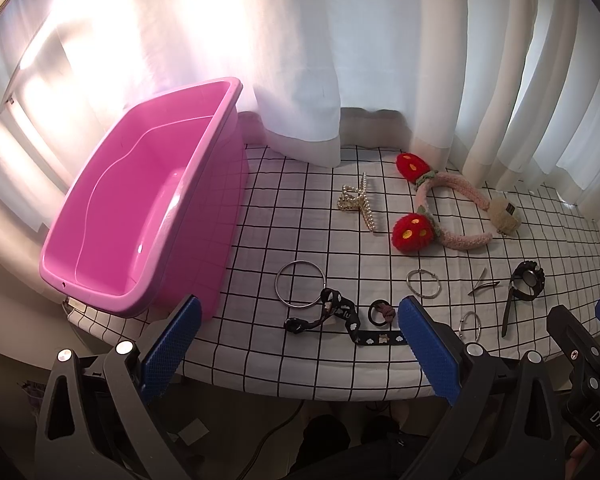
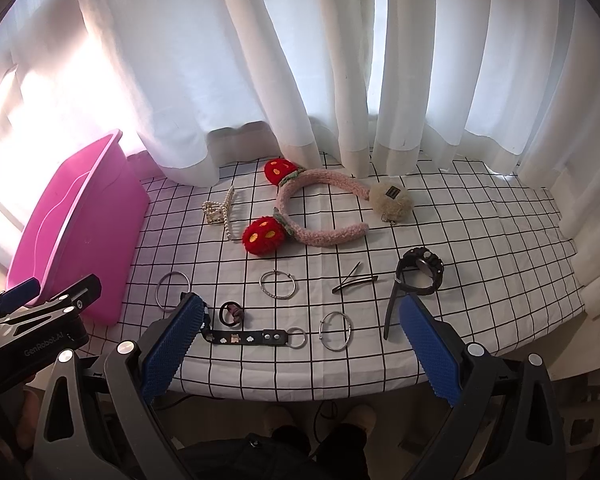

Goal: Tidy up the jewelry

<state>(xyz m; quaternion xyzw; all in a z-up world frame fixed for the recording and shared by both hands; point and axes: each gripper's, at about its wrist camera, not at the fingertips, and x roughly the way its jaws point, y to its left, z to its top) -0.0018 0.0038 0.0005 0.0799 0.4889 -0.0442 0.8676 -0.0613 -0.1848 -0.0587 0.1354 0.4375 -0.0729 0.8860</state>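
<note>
A pink plastic bin (image 1: 140, 208) stands empty at the table's left; its side wall (image 2: 76, 236) shows in the right wrist view. Spread on the checked cloth (image 2: 460, 216) are a fuzzy pink headband with red strawberries (image 2: 320, 208), a pearl claw clip (image 2: 220, 212), silver bangles (image 1: 300, 289) (image 2: 278, 285) (image 2: 336, 331), a black strap with charms (image 2: 248, 337), a dark hair tie (image 2: 232, 313), a hair pin (image 2: 354, 280) and a black watch (image 2: 418, 276). My left gripper (image 1: 300, 344) is open at the front edge over the strap. My right gripper (image 2: 300, 340) is open too, empty, near the strap and a bangle.
White curtains (image 2: 300, 60) hang along the back and right of the table, touching the cloth. The table's front edge (image 2: 300, 394) lies just under both grippers. A person's feet and cables are visible on the floor below.
</note>
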